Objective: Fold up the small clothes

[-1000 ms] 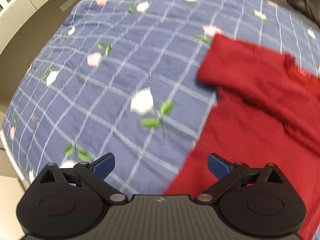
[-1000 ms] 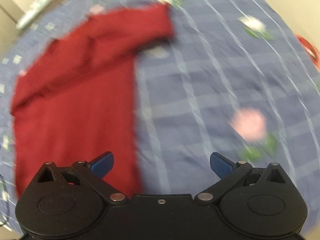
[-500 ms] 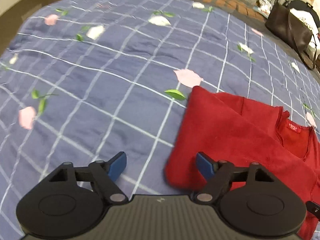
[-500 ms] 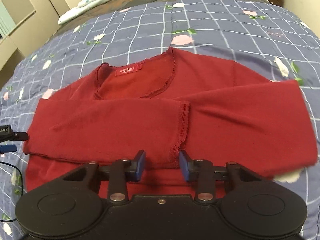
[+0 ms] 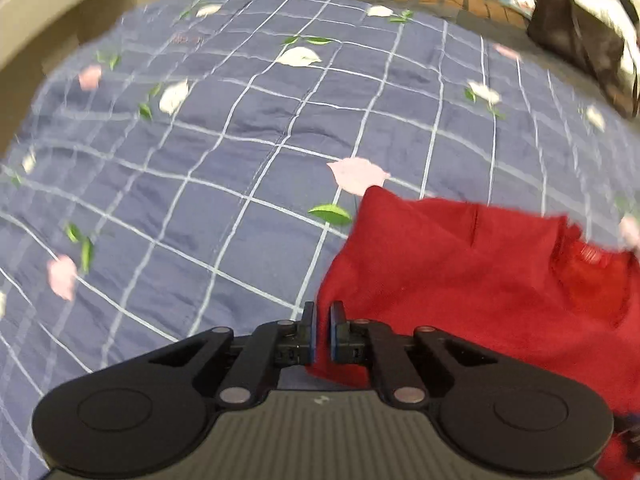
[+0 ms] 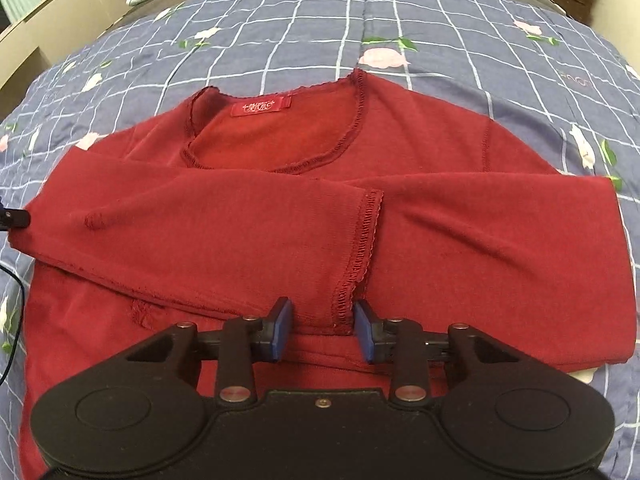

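Pinching the top [image 5: 460, 280] at its 9 o'clock fold, the left gripper [image 5: 322, 330] anchors it while the right gripper [image 6: 323, 330], half-open, straddles the cuff [image 6: 360, 256] at 6 o'clock, seemingly to grab it.

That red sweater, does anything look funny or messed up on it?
A little. The red sweater has a small puckered snag on the sleeve folded across its front. Its left edge is lifted off the blue quilt, pinched by the left gripper. Nothing looks torn.

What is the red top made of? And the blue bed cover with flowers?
The red top looks like soft, matte knit fabric: fine ribbing and stitched lacy edging show at the cuff. The bed cover looks like printed woven cloth, perhaps cotton; it wrinkles softly.
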The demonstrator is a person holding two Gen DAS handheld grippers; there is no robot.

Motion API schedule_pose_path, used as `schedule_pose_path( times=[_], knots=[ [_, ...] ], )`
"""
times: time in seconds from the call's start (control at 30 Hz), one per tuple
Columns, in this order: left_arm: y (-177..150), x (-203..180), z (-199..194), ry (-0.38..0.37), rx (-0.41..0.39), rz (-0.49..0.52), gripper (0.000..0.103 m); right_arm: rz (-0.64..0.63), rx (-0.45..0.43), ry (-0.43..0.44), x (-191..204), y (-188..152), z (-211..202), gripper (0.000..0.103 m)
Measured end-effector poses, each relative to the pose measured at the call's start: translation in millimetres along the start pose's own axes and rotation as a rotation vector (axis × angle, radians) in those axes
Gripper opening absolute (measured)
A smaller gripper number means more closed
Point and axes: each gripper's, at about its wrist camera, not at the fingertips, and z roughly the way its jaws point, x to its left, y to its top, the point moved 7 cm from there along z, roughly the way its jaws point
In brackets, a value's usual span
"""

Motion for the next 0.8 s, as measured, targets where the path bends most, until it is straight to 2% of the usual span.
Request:
schedule_pose_path(
  times=[0.07, 0.13, 0.17, 0.2, 0.23, 0.27, 0.33, 0.37, 0.43, 0.53, 0.63, 0.8],
  knots=[
    [-4, -5, 6, 0.036, 0.03, 0.028, 0.008, -0.005, 0.008, -0.002, -1, 0, -5, 0.039],
    [-8, -6, 2, 0.042, 0.04, 0.014, 0.019, 0.008, -0.026, -0.002, -5, 1, -20, 0.047],
    [-9, -3, -2, 0.036, 0.039, -0.003, 0.024, 0.021, -0.056, 0.017, -7, -1, -31, 0.061],
    [-10, 0, -8, 0.039, 0.038, -0.017, 0.047, 0.031, -0.076, 0.04, -8, -3, -42, 0.073],
    [-13, 4, -15, 0.06, 0.032, -0.032, 0.067, 0.035, -0.09, 0.06, -9, -7, -50, 0.076],
    [-18, 12, -24, 0.111, 0.018, -0.047, 0.072, 0.028, -0.097, 0.079, -9, -13, -60, 0.077],
    [-28, 21, -38, 0.171, 0.017, -0.054, 0.075, -0.001, -0.087, 0.086, -10, -29, -78, 0.08],
    [-38, 27, -47, 0.193, 0.034, -0.062, 0.077, -0.005, -0.081, 0.087, -11, -39, -85, 0.085],
    [-61, 36, -66, 0.236, 0.054, -0.093, 0.095, 0.006, -0.059, 0.103, -16, -61, -99, 0.091],
    [-98, 44, -95, 0.263, 0.087, -0.099, 0.097, 0.026, -0.014, 0.108, -23, -95, -117, 0.096],
    [-145, 50, -122, 0.279, 0.158, -0.085, 0.098, 0.033, 0.03, 0.082, -27, -127, -132, 0.098],
    [-210, 61, -165, 0.286, 0.255, -0.079, 0.099, 0.041, 0.034, 0.008, -31, -176, -165, 0.102]
  ],
)
